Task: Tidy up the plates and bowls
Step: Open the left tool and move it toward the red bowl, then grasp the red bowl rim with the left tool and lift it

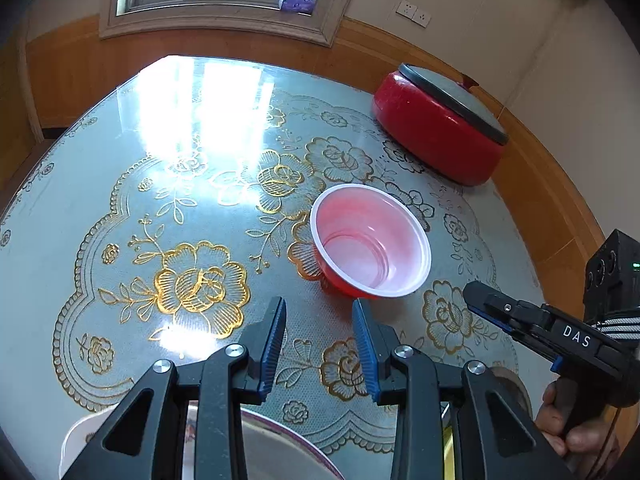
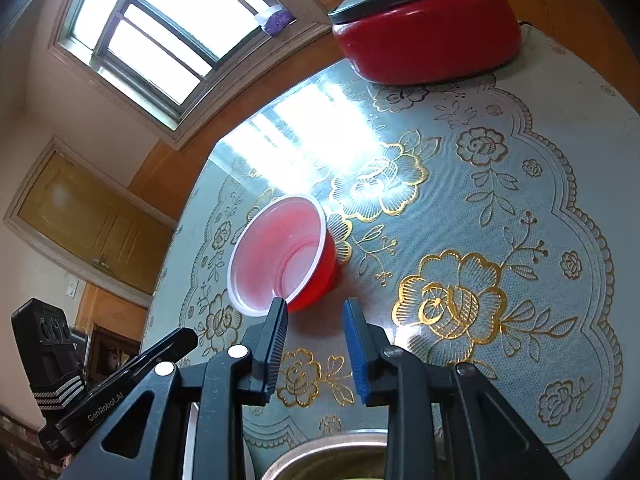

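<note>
A red plastic bowl (image 1: 370, 240) with a white rim and pale inside stands upright on the table; it also shows in the right wrist view (image 2: 282, 256). My left gripper (image 1: 320, 312) is open and empty, just short of the bowl's near side. My right gripper (image 2: 316, 312) is open and empty, its left fingertip (image 2: 278, 308) close to the bowl's near rim. The right gripper (image 1: 480, 294) shows at the right edge of the left wrist view. A white plate (image 1: 80, 436) and a metal bowl (image 2: 336, 456) lie under the grippers, mostly hidden.
The round table (image 1: 120, 200) has a glass top over a cloth with gold flowers. A red pot with a grey lid (image 1: 436, 136) stands at the far right edge, also in the right wrist view (image 2: 428, 28). A window and wood-panelled wall lie beyond.
</note>
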